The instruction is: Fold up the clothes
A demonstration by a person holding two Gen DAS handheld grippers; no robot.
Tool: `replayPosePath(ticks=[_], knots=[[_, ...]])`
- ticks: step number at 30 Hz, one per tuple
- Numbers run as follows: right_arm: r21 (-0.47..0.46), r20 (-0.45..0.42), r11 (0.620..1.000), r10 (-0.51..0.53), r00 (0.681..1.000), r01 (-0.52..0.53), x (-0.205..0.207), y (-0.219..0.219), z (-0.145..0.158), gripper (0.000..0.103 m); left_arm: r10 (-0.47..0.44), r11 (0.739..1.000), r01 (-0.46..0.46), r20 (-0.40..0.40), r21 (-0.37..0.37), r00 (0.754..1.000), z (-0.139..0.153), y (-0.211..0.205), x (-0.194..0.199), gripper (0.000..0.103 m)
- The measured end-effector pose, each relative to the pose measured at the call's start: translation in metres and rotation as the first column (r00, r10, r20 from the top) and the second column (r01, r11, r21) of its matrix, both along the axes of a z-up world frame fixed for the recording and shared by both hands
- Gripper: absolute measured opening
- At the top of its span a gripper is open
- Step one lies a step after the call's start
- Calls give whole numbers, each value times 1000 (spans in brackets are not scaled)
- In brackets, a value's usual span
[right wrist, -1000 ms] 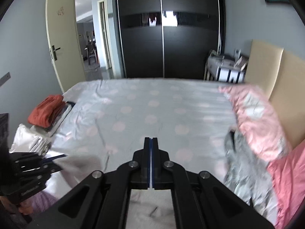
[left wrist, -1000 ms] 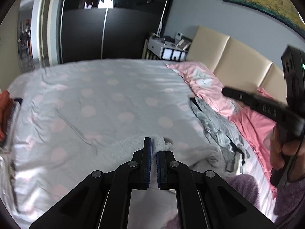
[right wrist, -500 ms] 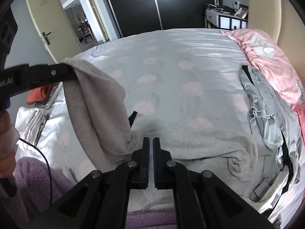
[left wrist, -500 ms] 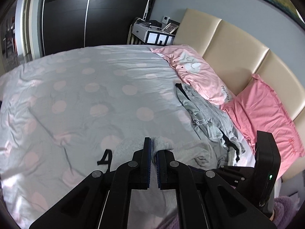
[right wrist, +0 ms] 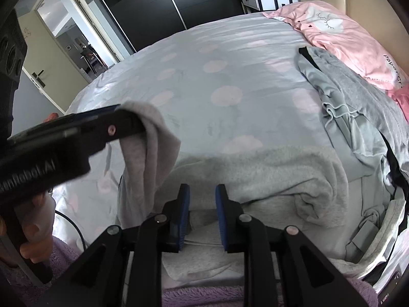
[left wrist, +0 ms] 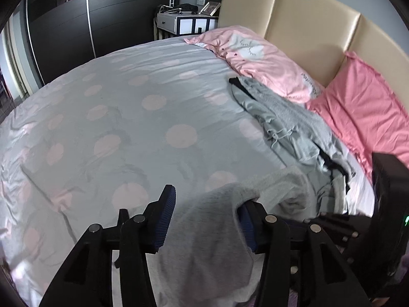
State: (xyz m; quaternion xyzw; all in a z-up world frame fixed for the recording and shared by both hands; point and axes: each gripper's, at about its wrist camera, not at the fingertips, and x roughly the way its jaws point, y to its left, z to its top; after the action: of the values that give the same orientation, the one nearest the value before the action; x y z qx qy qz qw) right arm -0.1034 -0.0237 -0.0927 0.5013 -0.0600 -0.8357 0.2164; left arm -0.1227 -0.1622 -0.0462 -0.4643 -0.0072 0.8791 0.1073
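A light grey fleece garment (right wrist: 268, 174) lies bunched at the near edge of the bed. My left gripper (left wrist: 207, 220) is open; an edge of the garment (left wrist: 212, 232) hangs over its right finger and drapes down between the jaws. In the right wrist view that gripper (right wrist: 122, 120) holds the cloth up on the left. My right gripper (right wrist: 200, 204) is open, low over the garment's near part, holding nothing.
The bed has a grey cover with pink dots (left wrist: 153, 117). A pile of grey clothes (left wrist: 286, 125) lies at the right by two pink pillows (left wrist: 260, 58). Black wardrobe (left wrist: 102, 25), nightstand (left wrist: 184, 23) and an open door (right wrist: 84, 48) lie beyond.
Both grippers have opened; they were shut half a second ago. The garment edge now hangs loose over the left gripper's right finger. Both views have swung toward the headboard.
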Motion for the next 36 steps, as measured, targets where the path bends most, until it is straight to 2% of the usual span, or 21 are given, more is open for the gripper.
replayPosePath(ticks=[2, 7, 10, 12, 19, 22, 25, 29, 32, 33, 34, 35, 36], knots=[[1, 6, 1000, -5, 1000, 5, -1, 1, -3, 21, 3, 1000, -3, 13, 7, 1000, -3, -8, 3, 50], [0, 14, 1000, 17, 1000, -17, 5, -6, -5, 23, 25, 999, -25, 0, 37, 1000, 1, -34, 21, 73], [-23, 14, 998, 56, 998, -56, 10, -15, -4, 34, 44, 998, -43, -6, 53, 999, 3, -50, 31, 74], [-46, 22, 995, 90, 996, -89, 15, -25, -3, 38, 57, 996, -57, -2, 62, 998, 2, -61, 37, 75], [-62, 29, 981, 187, 982, -185, 35, -62, -1, 40, 124, 985, -127, 29, 116, 992, -16, -93, 53, 75], [-27, 17, 979, 203, 979, -203, 45, -73, 2, 40, 153, 979, -157, 43, 127, 987, -26, -104, 58, 75], [54, 21, 975, 214, 977, -215, 47, -83, -4, 40, 186, 970, -193, 60, 148, 981, -35, -116, 63, 75], [130, 33, 965, 227, 973, -230, 47, -95, -16, 40, 271, 949, -282, 91, 142, 958, -48, -139, 68, 75], [168, 35, 956, 239, 970, -241, 44, -101, -19, 40, 317, 928, -331, 101, 172, 943, -52, -155, 72, 75], [184, 26, 956, 228, 973, -229, 40, -99, -18, 37, 331, 920, -345, 103, 186, 938, -52, -160, 73, 75], [199, 17, 956, 217, 976, -216, 37, -97, -16, 17, 343, 913, -357, 105, 197, 934, -53, -165, 74, 75], [214, 7, 955, 207, 978, -204, 33, -95, -14, 8, 353, 908, -368, 105, 203, 930, -53, -167, 74, 75], [229, -2, 955, 196, 981, -191, 29, -94, -12, 6, 362, 902, -377, 106, 209, 926, -53, -170, 75, 75]])
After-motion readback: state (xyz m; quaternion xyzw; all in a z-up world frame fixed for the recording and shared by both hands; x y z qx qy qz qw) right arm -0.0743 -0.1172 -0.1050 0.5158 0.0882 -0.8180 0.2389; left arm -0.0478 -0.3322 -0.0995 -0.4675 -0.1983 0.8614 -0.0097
